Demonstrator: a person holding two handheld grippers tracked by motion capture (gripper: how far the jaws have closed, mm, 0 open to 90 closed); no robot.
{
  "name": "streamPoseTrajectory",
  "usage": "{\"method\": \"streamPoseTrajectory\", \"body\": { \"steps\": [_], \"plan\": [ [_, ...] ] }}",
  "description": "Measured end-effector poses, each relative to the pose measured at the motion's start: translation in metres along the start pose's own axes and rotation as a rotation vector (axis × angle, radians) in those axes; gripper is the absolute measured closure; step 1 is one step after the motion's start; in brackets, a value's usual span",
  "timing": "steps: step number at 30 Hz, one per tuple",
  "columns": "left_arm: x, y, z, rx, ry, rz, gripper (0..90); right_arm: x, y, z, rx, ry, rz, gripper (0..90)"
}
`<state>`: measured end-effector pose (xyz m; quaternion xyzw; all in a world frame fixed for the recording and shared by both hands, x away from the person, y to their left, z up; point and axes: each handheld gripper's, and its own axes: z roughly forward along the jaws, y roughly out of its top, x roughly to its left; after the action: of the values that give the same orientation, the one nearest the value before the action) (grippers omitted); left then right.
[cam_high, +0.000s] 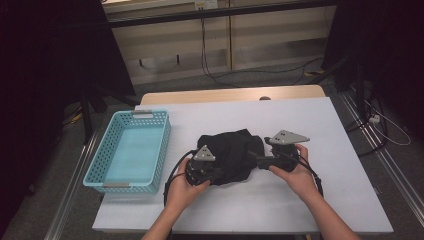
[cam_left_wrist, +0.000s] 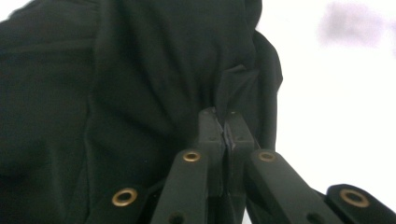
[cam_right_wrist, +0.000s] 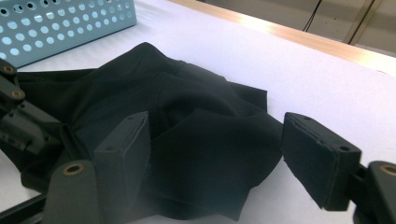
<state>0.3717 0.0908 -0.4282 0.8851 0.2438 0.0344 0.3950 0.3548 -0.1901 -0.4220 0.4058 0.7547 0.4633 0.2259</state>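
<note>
A crumpled black cloth (cam_high: 231, 150) lies in the middle of the white table (cam_high: 310, 125). My left gripper (cam_high: 216, 175) is at the cloth's near left edge. In the left gripper view that gripper (cam_left_wrist: 226, 128) is shut on a fold of the black cloth (cam_left_wrist: 116, 93). My right gripper (cam_high: 256, 158) reaches in from the cloth's right side. In its own view the right gripper (cam_right_wrist: 219, 158) stands open, its pads (cam_right_wrist: 317, 161) wide apart over the near edge of the cloth (cam_right_wrist: 187, 121). The left gripper (cam_right_wrist: 21, 121) shows at the left there.
A light blue perforated basket (cam_high: 161, 145) stands empty at the table's left, close to the cloth, and appears in the right gripper view as basket (cam_right_wrist: 60, 23). Bare white table surface lies to the right and front. Cables run on the floor behind the table.
</note>
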Motion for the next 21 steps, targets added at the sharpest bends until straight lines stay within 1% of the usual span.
{"method": "streamPoseTrajectory", "body": {
  "steps": [2, 7, 8, 10, 11, 12, 15, 17, 18, 19, 20, 21],
  "plan": [
    [0.004, 0.003, -0.012, -0.032, 0.009, -0.015, 88.7, 0.0, -0.001, 0.001, 0.002, 0.005, 0.014, 21.0],
    [0.019, 0.006, -0.047, -0.136, 0.039, -0.072, 89.1, 0.004, -0.003, 0.004, 0.033, 0.037, -0.012, 21.9],
    [0.021, 0.006, -0.052, -0.15, 0.043, -0.086, 89.1, 0.006, -0.003, 0.005, 0.043, 0.043, -0.015, 22.1],
    [0.025, 0.006, -0.061, -0.175, 0.055, -0.097, 89.1, 0.01, -0.004, 0.01, 0.062, 0.05, -0.015, 22.8],
    [0.027, 0.005, -0.065, -0.185, 0.059, -0.102, 89.2, 0.013, -0.005, 0.012, 0.074, 0.054, -0.02, 24.5],
    [0.029, 0.005, -0.068, -0.187, 0.065, -0.101, 89.2, 0.014, -0.006, 0.015, 0.078, 0.056, -0.031, 27.4],
    [0.032, 0.004, -0.074, -0.205, 0.07, -0.121, 89.2, 0.019, -0.007, 0.023, 0.09, 0.07, -0.05, 38.7],
    [0.032, 0.004, -0.076, -0.214, 0.073, -0.123, 89.2, 0.022, -0.009, 0.028, 0.106, 0.108, -0.052, 47.3],
    [0.033, 0.004, -0.078, -0.217, 0.071, -0.125, 89.2, 0.023, -0.01, 0.03, 0.123, 0.121, -0.058, 51.1],
    [0.033, 0.004, -0.079, -0.22, 0.072, -0.125, 89.3, 0.024, -0.011, 0.031, 0.144, 0.128, -0.064, 57.0],
    [0.034, 0.005, -0.081, -0.226, 0.074, -0.125, 89.3, 0.025, -0.013, 0.033, 0.165, 0.134, -0.079, 66.5],
    [0.034, 0.005, -0.083, -0.233, 0.075, -0.13, 89.3, 0.026, -0.013, 0.033, 0.183, 0.135, -0.1, 73.1]
  ]
}}
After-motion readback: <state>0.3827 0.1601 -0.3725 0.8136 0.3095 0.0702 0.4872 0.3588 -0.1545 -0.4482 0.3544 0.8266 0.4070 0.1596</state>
